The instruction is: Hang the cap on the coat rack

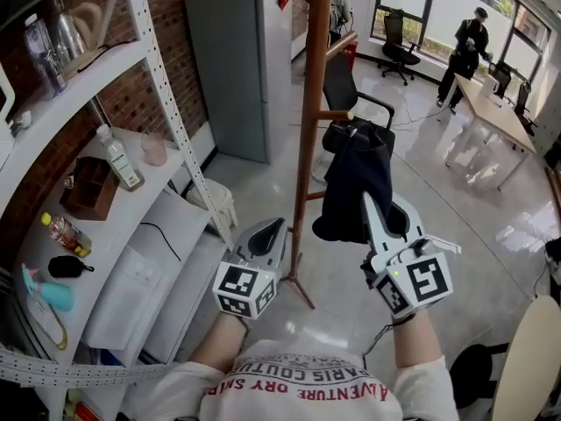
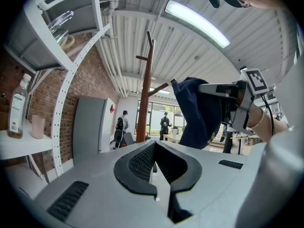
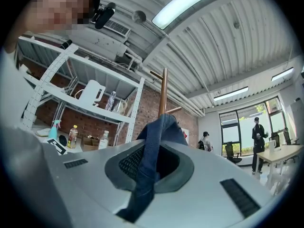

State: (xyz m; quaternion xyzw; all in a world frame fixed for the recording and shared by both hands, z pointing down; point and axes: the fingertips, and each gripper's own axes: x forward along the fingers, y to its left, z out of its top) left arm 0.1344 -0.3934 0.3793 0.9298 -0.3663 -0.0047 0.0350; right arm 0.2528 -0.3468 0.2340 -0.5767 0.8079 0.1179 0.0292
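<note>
right gripper: clamping the cap by its fabric
left gripper: idling, jaws together, empty
aim: lifting cap's opening over a coat rack peg

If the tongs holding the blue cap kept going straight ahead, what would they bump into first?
Probably the wooden coat rack. Its pole stands right behind the cap pinched in the right tongs, almost dead ahead. I can't tell how far off it is.
</note>
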